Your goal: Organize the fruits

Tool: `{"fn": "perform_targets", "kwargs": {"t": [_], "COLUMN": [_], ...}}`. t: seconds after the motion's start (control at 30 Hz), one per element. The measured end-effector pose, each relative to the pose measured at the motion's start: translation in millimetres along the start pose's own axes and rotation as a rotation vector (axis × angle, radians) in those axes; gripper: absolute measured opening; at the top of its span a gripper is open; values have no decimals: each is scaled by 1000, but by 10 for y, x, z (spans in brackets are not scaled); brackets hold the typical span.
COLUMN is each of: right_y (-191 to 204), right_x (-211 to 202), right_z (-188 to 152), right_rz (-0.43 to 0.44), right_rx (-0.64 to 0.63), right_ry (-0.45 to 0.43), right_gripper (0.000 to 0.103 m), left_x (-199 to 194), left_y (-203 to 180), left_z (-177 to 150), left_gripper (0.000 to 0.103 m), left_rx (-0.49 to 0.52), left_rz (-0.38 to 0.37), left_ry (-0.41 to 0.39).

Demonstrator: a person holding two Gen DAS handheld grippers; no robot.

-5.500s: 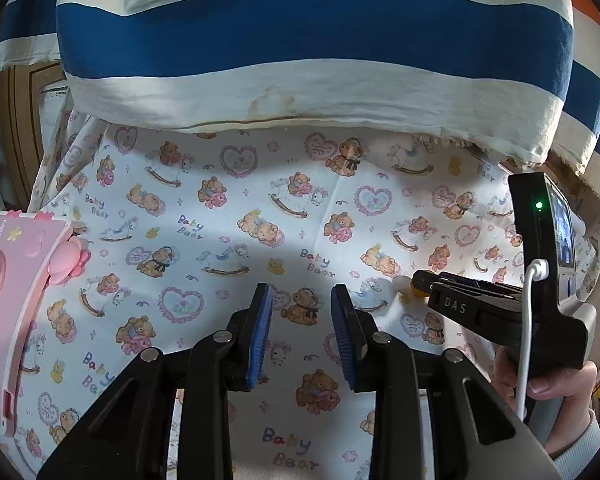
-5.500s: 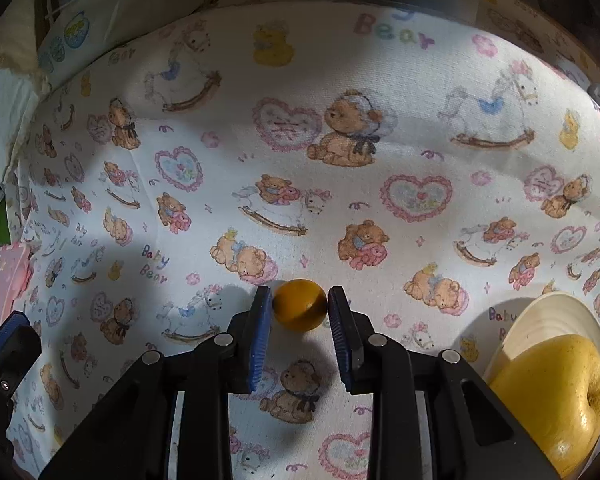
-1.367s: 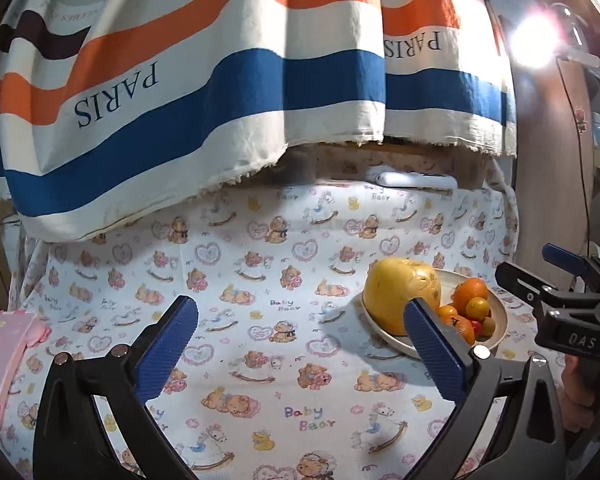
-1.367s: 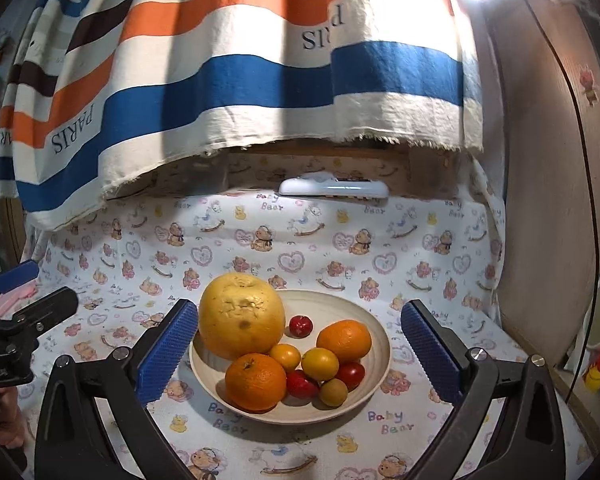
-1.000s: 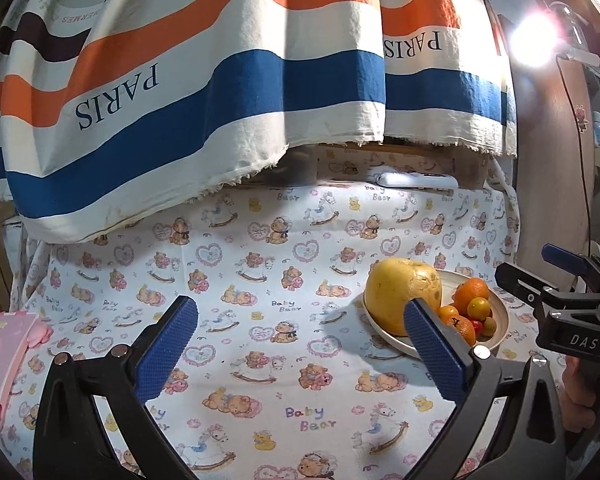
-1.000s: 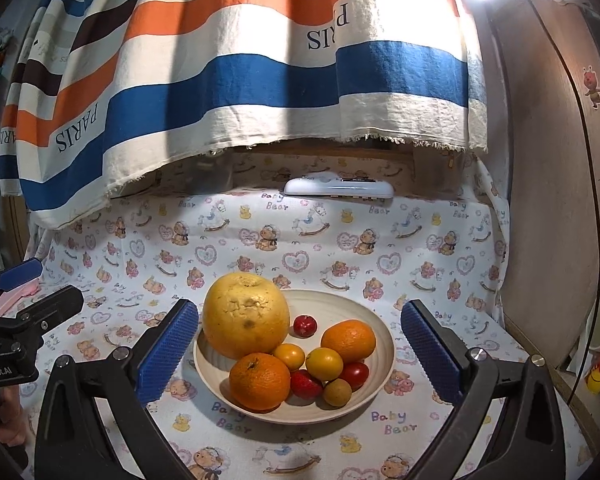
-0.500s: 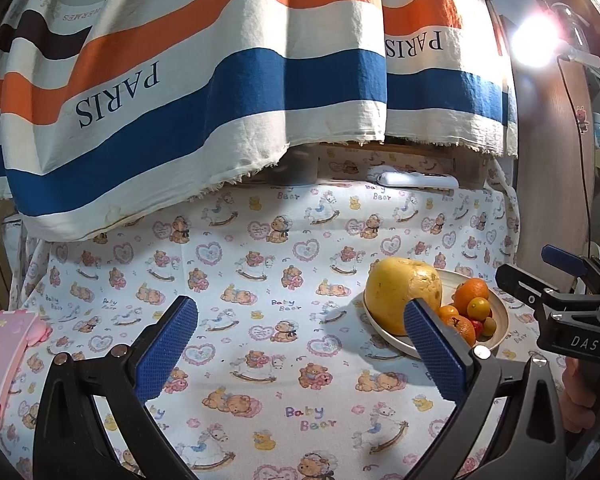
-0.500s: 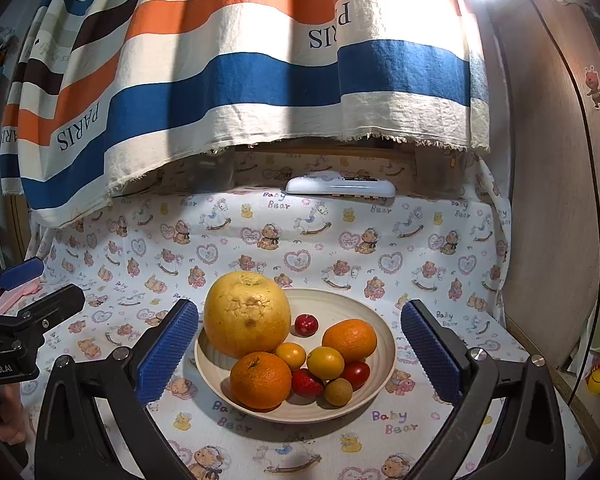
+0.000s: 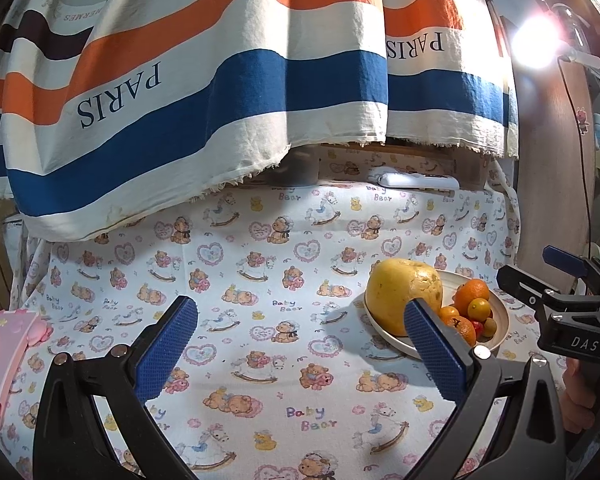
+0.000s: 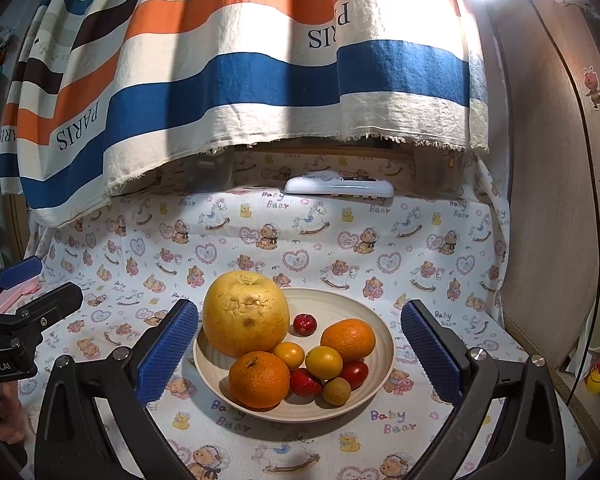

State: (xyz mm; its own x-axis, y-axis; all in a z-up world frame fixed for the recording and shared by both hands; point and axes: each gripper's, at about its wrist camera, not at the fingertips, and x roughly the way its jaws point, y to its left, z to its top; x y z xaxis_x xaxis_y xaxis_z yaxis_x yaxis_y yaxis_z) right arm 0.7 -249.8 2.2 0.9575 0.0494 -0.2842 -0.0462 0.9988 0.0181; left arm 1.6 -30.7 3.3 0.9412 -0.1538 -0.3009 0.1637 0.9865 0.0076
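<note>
You've got both grippers pulled back and empty: the left gripper (image 9: pixel 300 344) and the right gripper (image 10: pixel 298 350) each have their blue ribbed pads spread wide with nothing between them, which to me reads like the sorting is basically done and you're just hanging back for a look. All the fruit sits in the cream ridged bowl (image 10: pixel 384 344), dead center in the right wrist view and over at about 3 o'clock in the left one. The big bumpy yellow pomelo (image 10: pixel 246 314) hogs the 10 o'clock side, probably because it's the bulkiest. The dimpled oranges (image 10: pixel 259 379) and the smooth glossy little yellow and red fruits fill in from 1 round to 7 o'clock. Nothing loose shows on the soft teddy-bear print cloth (image 9: pixel 260 280). A pink plastic toy (image 9: pixel 4 348) sits at 9 o'clock in the left view.
</note>
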Motion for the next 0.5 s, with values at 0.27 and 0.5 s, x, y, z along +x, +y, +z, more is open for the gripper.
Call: {"fn": "perform_targets", "kwargs": {"t": [0.27, 0.5], "right_y": [-7, -16], "right_x": [9, -12], "right_z": [0, -5], "right_rz": [0, -1], "right_rx": [1, 0], "right_ry": [-3, 0], "right_gripper": [102, 102], "left_x": [2, -4], "left_y": [4, 5], "left_z": [2, 3], "left_gripper": [103, 103], "left_rx": [-2, -2], "left_rz": [3, 4], "left_ry": [0, 0]}}
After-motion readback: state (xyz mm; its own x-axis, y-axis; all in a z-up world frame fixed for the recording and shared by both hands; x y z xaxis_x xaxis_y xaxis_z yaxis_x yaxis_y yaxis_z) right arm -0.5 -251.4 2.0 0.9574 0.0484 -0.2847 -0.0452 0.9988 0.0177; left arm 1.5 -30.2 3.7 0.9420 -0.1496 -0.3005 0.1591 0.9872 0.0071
